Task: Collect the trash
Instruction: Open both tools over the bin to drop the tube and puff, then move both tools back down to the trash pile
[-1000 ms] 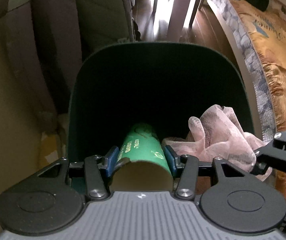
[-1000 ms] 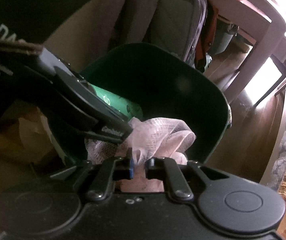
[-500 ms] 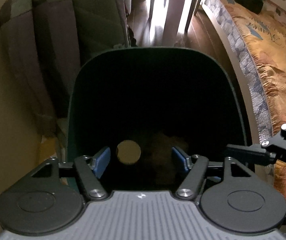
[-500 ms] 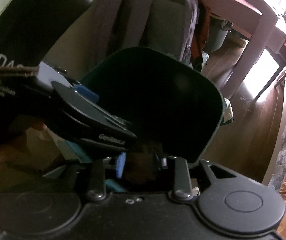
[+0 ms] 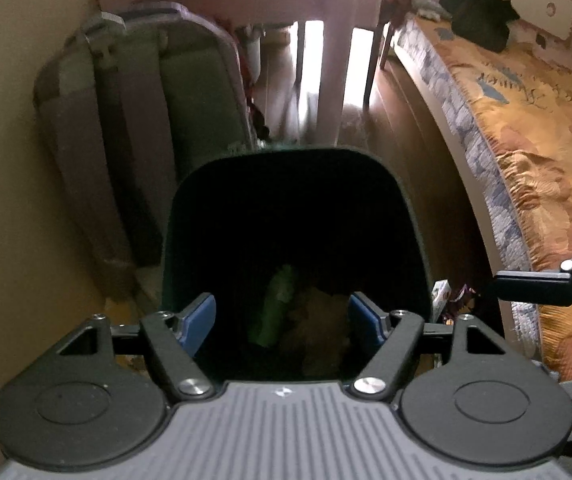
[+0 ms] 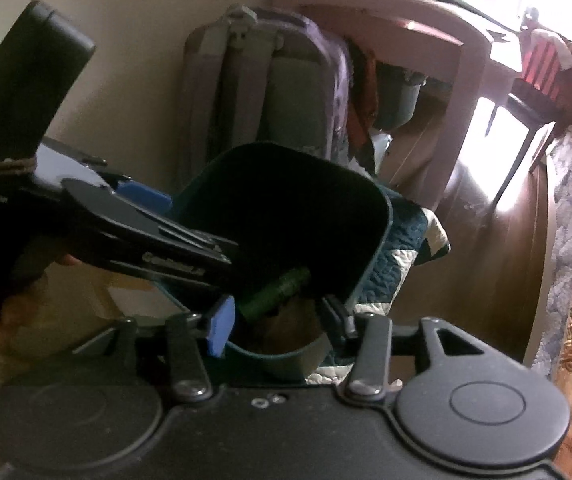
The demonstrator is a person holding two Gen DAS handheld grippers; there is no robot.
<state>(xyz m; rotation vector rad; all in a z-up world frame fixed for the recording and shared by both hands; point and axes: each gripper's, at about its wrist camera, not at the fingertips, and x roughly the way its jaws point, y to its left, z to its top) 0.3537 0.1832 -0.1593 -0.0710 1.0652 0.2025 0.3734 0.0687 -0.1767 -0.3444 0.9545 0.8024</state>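
A dark green trash bin (image 5: 286, 160) stands on the floor below both grippers; it also shows in the right wrist view (image 6: 378, 216). Inside it lie a green tube (image 5: 273, 308) and crumpled pale material (image 5: 318, 336). The tube also shows in the right wrist view (image 6: 277, 292). My left gripper (image 5: 281, 320) is open and empty above the bin's near rim. My right gripper (image 6: 277, 320) is open and empty above the bin. The left gripper's body (image 6: 125, 224) crosses the right wrist view.
A grey-purple backpack (image 5: 137, 128) leans on the wall behind the bin. A white table leg (image 5: 338, 60) stands beyond it. A bed with an orange patterned cover (image 5: 526, 140) runs along the right. A quilted cloth (image 6: 406, 252) lies beside the bin.
Both grippers opened and rose away from the bin. The green tube and the pink crumpled material dropped into the bin.
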